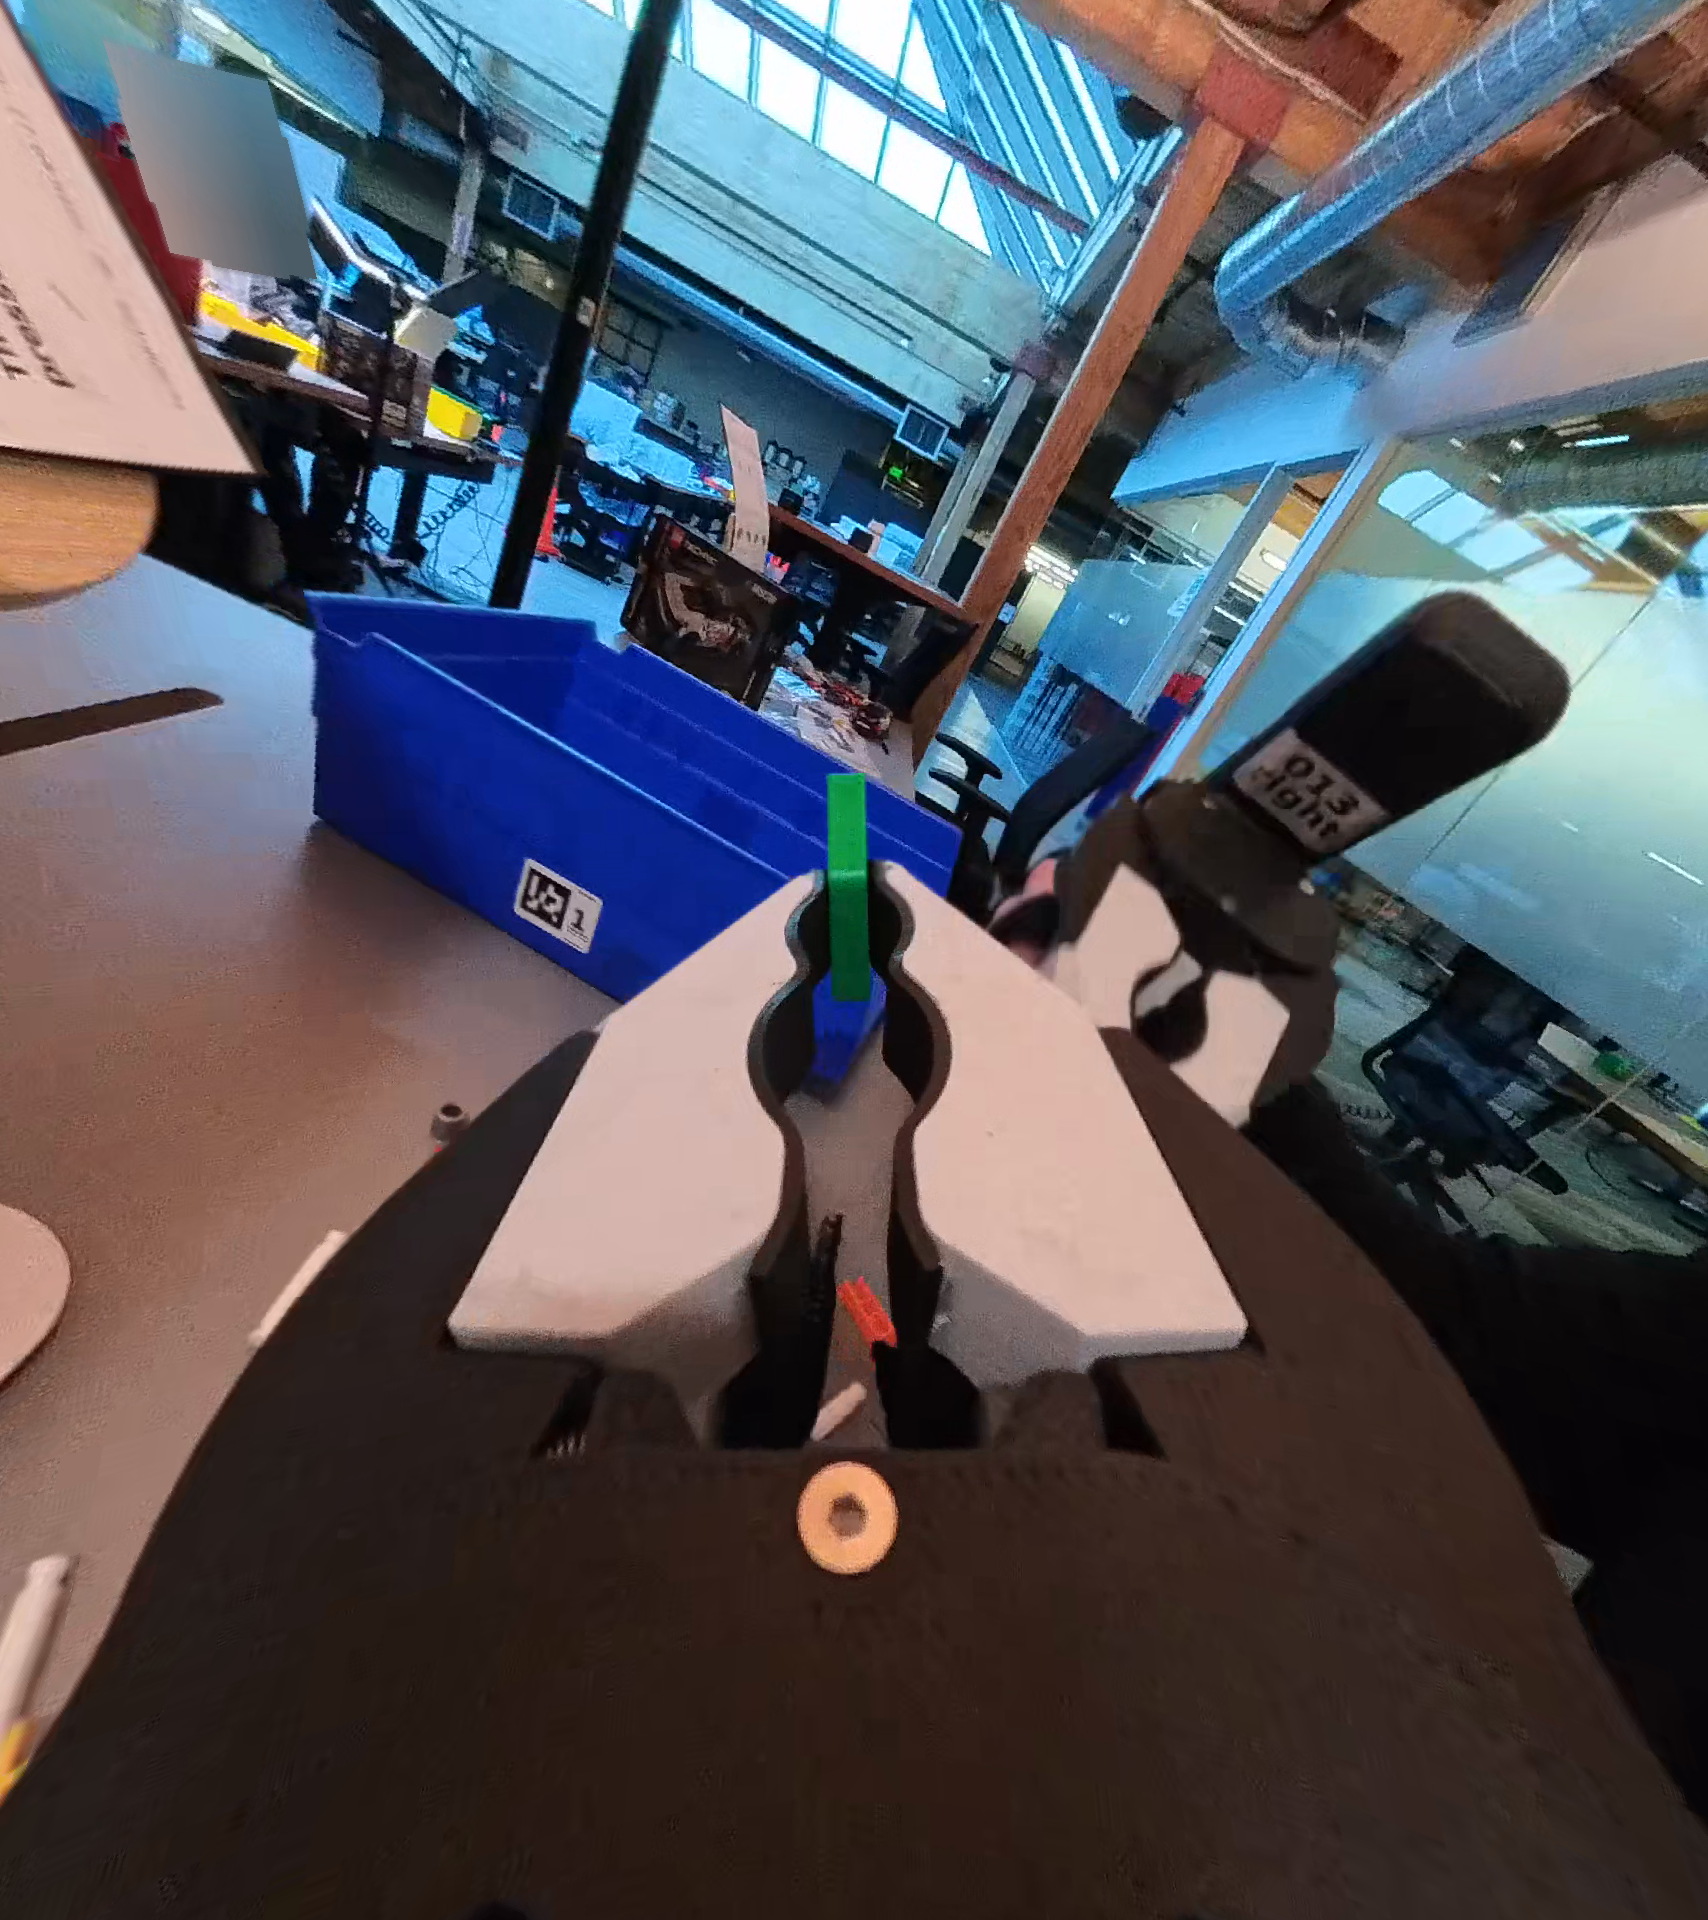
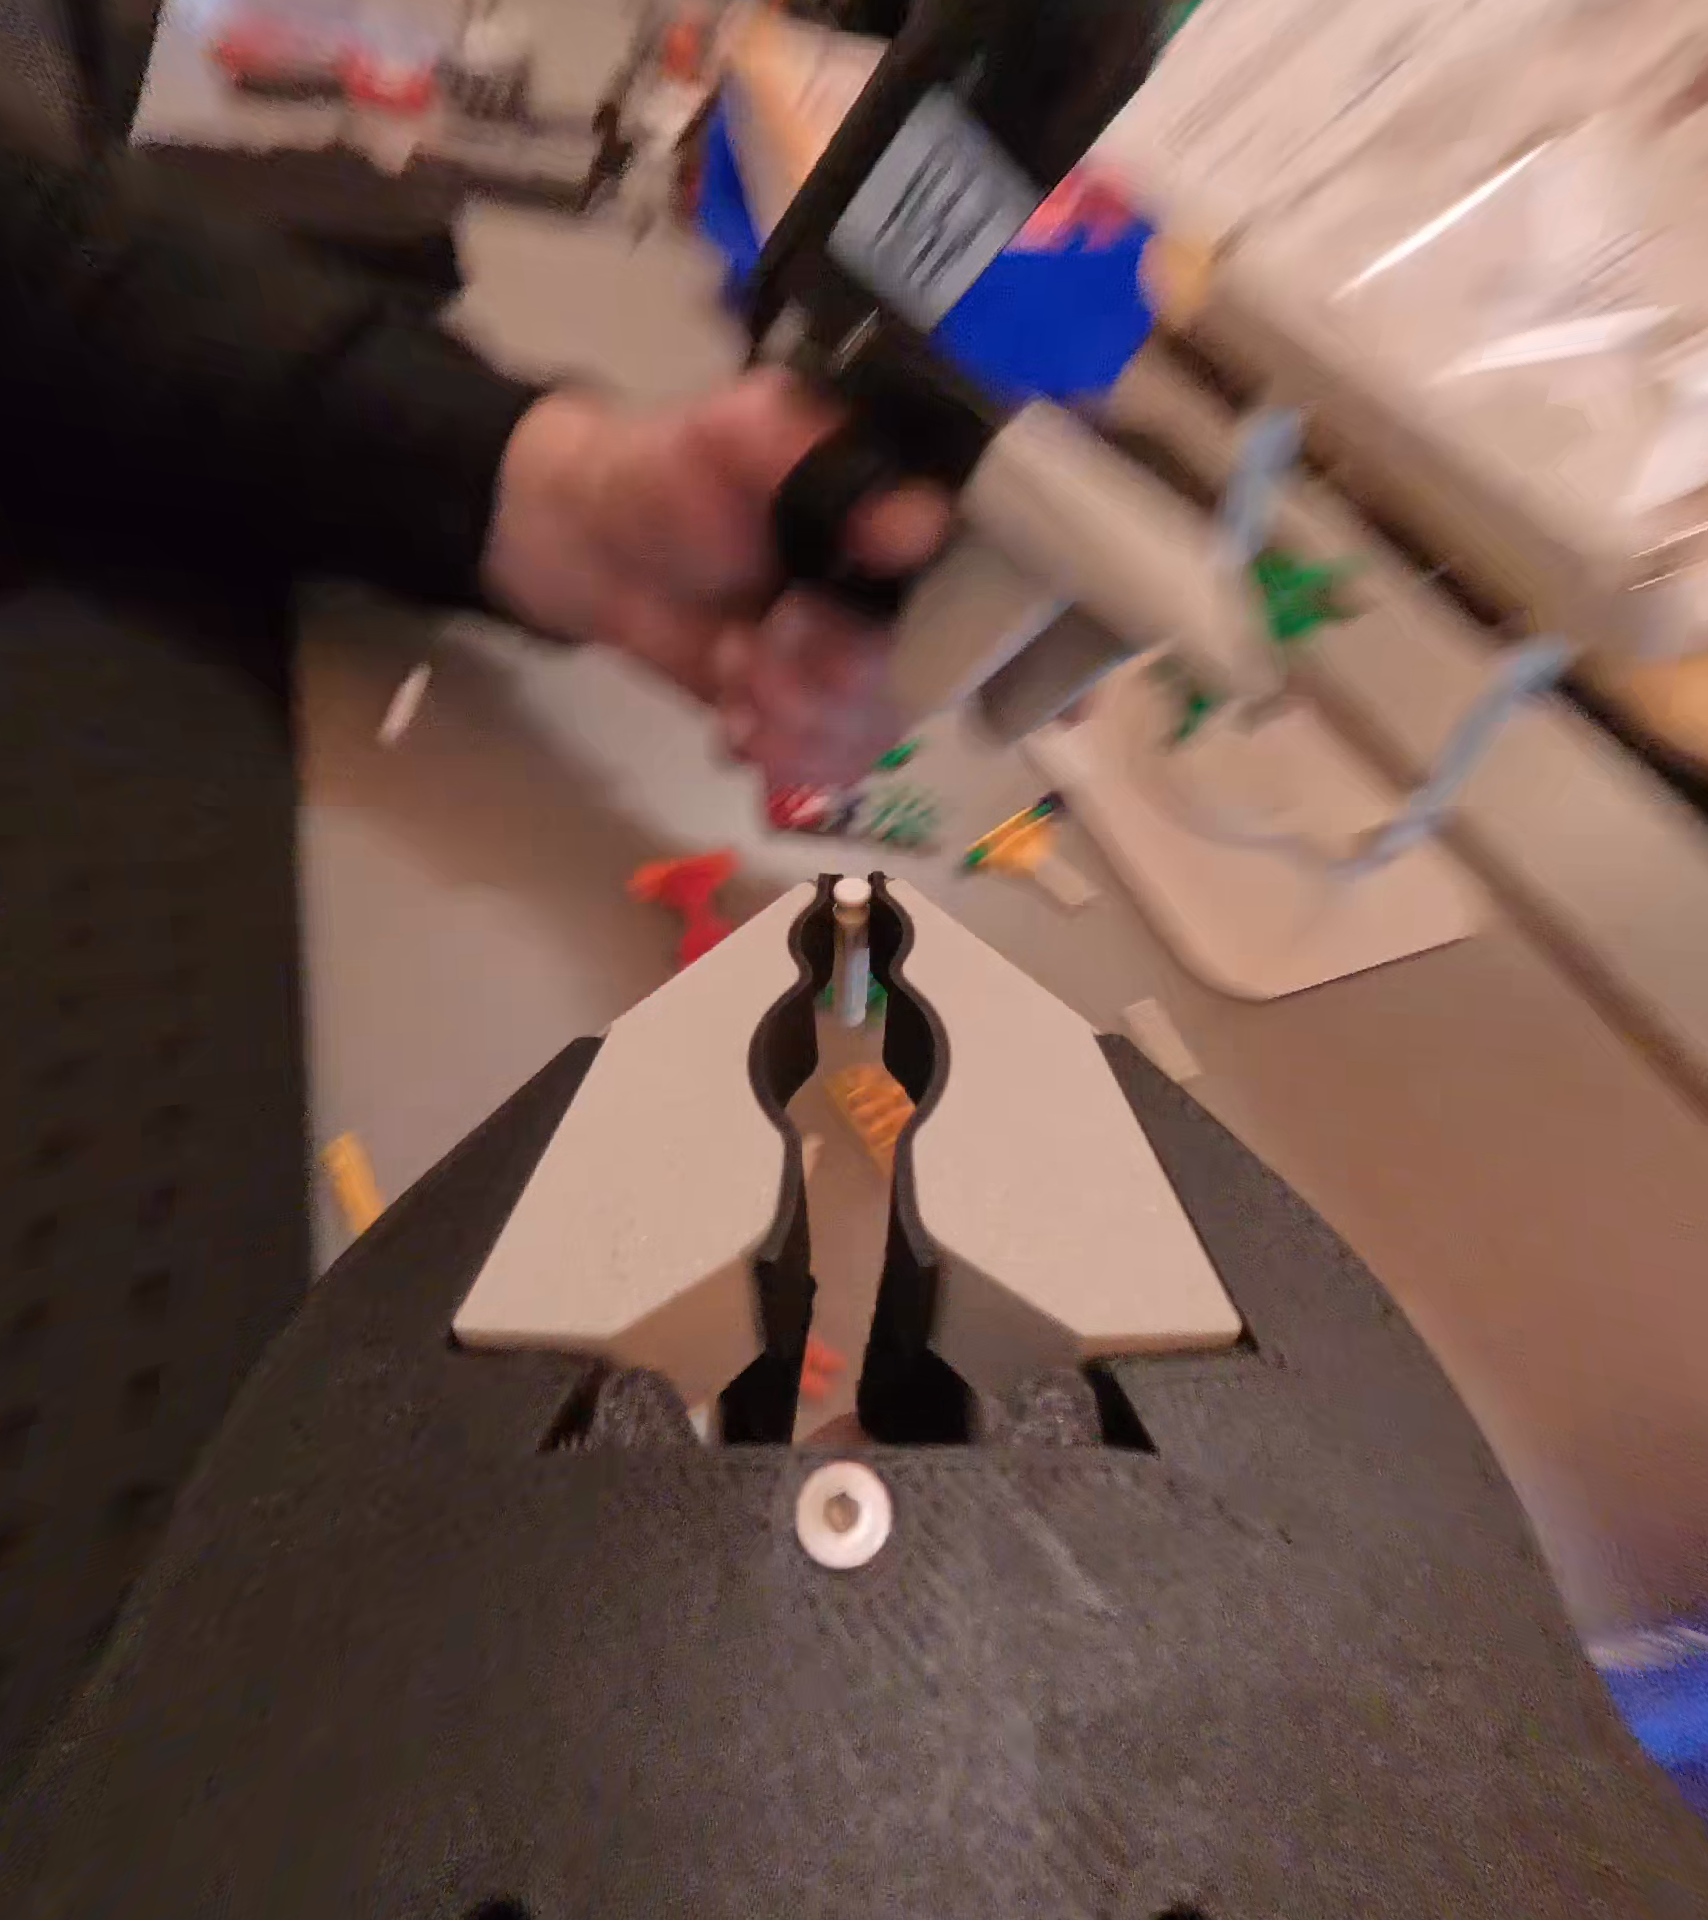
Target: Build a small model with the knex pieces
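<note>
My left gripper [image 1: 848, 883] is shut on a green flat piece [image 1: 846, 883] that stands upright between the fingertips, with a small blue brick [image 1: 845, 1034] joined below it. It is held above the grey table, in front of a blue bin [image 1: 559, 790]. The right gripper [image 1: 1193, 997] shows to its right, tilted, with a black handle. My right gripper [image 2: 850, 896] is shut on a thin grey-white rod [image 2: 850, 961], its round end at the fingertips. In the blurred right wrist view a hand [image 2: 663, 540] holds the other gripper's black handle beyond it.
Small red [image 2: 689, 894], orange [image 2: 871, 1117], green [image 2: 897, 805] and yellow pieces lie scattered on the table. White rods [image 1: 14, 1662] and a yellow piece lie at lower left in the left wrist view. A pale flat tray [image 2: 1276, 883] lies to the right. A paper sheet [image 1: 29, 239] stands at upper left.
</note>
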Demonstrator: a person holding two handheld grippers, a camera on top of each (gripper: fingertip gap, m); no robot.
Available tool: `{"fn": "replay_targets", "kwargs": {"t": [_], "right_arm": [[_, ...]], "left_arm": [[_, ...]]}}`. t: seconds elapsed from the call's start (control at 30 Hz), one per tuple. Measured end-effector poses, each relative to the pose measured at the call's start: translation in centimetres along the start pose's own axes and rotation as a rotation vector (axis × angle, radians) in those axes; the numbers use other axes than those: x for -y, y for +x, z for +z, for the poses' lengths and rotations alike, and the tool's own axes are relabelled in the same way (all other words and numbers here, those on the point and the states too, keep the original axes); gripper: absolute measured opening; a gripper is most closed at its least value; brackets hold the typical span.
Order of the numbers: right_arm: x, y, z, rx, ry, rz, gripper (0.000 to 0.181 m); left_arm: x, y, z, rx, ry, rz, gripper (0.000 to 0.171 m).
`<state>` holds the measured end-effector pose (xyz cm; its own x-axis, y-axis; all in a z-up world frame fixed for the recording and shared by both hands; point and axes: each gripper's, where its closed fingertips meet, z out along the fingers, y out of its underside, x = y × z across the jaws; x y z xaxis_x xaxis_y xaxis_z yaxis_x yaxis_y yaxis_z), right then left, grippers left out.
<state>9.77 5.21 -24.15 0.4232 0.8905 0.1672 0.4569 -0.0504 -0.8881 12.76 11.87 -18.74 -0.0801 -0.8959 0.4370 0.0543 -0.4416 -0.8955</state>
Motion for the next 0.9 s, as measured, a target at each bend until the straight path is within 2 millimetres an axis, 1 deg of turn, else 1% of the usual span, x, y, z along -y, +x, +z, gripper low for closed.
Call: {"fn": "replay_targets", "kwargs": {"t": [0.03, 0.07, 0.13, 0.17, 0.2, 0.23, 0.27, 0.3, 0.33, 0.37, 0.43, 0.5, 0.6, 0.63, 0.67, 0.73, 0.8, 0.83, 0.87, 0.9], "right_arm": [[-1.1, -1.1, 1.0, 0.052, -0.061, -0.007, 0.004], [-1.8, -1.6, 1.8, 0.07, -0.103, -0.021, 0.004], [-2.7, -2.9, 3.1, 0.136, -0.147, -0.002, 0.007], [-2.7, -3.2, 3.6, 0.147, -0.143, 0.016, 0.014], [-3.1, -3.3, 4.1, 0.154, -0.155, 0.031, 0.017], [-3.6, -3.2, 4.3, 0.153, -0.176, 0.038, 0.022], [-3.6, -2.6, 4.3, 0.127, -0.174, 0.047, 0.031], [-3.0, -1.7, 4.2, 0.088, -0.136, 0.072, 0.031], [-1.9, -0.5, 3.8, 0.046, -0.067, 0.115, 0.028], [-0.6, 0.8, 3.2, -0.001, 0.02, 0.167, 0.022], [1.6, 3.2, 1.5, -0.071, 0.189, 0.268, 0.022], [3.0, 4.3, 0.2, -0.084, 0.314, 0.332, 0.021], [4.0, 4.8, -0.8, -0.078, 0.403, 0.367, 0.018], [4.1, 4.6, -0.9, -0.068, 0.41, 0.363, 0.013], [4.2, 4.5, -0.9, -0.061, 0.412, 0.354, 0.003], [4.2, 4.5, -1.2, -0.073, 0.412, 0.325, 0.002], [4.3, 4.6, -1.5, -0.103, 0.409, 0.283, 0.002], [4.4, 4.5, -1.6, -0.109, 0.401, 0.27, 0.002], [4.2, 4.5, -1.7, -0.119, 0.382, 0.255, 0.002], [3.8, 4.6, -1.7, -0.14, 0.349, 0.227, 0.002]], "left_arm": [[0.3, -0.2, -0.2, -0.009, 0.012, -0.013, 0.004], [0.2, -0.2, -0.3, -0.025, 0.011, -0.027, 0.004], [0.2, -0.2, -0.3, -0.042, 0.024, -0.028, 0.004], [0.3, 0.0, -0.4, -0.058, 0.037, -0.041, 0.004], [0.2, 0.1, -0.4, -0.077, 0.041, -0.056, 0.004], [0.2, 0.2, -0.3, -0.086, 0.043, -0.057, 0.004], [0.2, 0.3, -0.3, -0.091, 0.046, -0.051, 0.004], [0.2, 0.7, -0.3, -0.109, 0.051, -0.048, 0.004], [0.2, 1.0, -0.3, -0.126, 0.058, -0.049, 0.004], [0.3, 1.3, -0.3, -0.136, 0.066, -0.047, 0.004], [0.3, 2.1, -0.3, -0.175, 0.078, -0.043, 0.005], [0.4, 2.5, -0.1, -0.179, 0.098, -0.04, 0.004], [-0.2, 3.3, 0.3, -0.215, 0.087, -0.042, 0.004], [-0.5, 3.5, 0.5, -0.222, 0.081, -0.042, 0.004], [-0.5, 3.7, 0.6, -0.229, 0.084, -0.039, 0.004], [-0.5, 3.9, 0.6, -0.232, 0.089, -0.03, 0.005], [-0.5, 4.1, 0.7, -0.226, 0.07, 0.017, 0.005], [-0.4, 4.0, 0.6, -0.216, 0.056, 0.054, 0.007], [-0.3, 3.7, 0.4, -0.196, 0.042, 0.085, 0.013], [-0.2, 3.4, 0.2, -0.178, 0.017, 0.113, 0.016]]}}
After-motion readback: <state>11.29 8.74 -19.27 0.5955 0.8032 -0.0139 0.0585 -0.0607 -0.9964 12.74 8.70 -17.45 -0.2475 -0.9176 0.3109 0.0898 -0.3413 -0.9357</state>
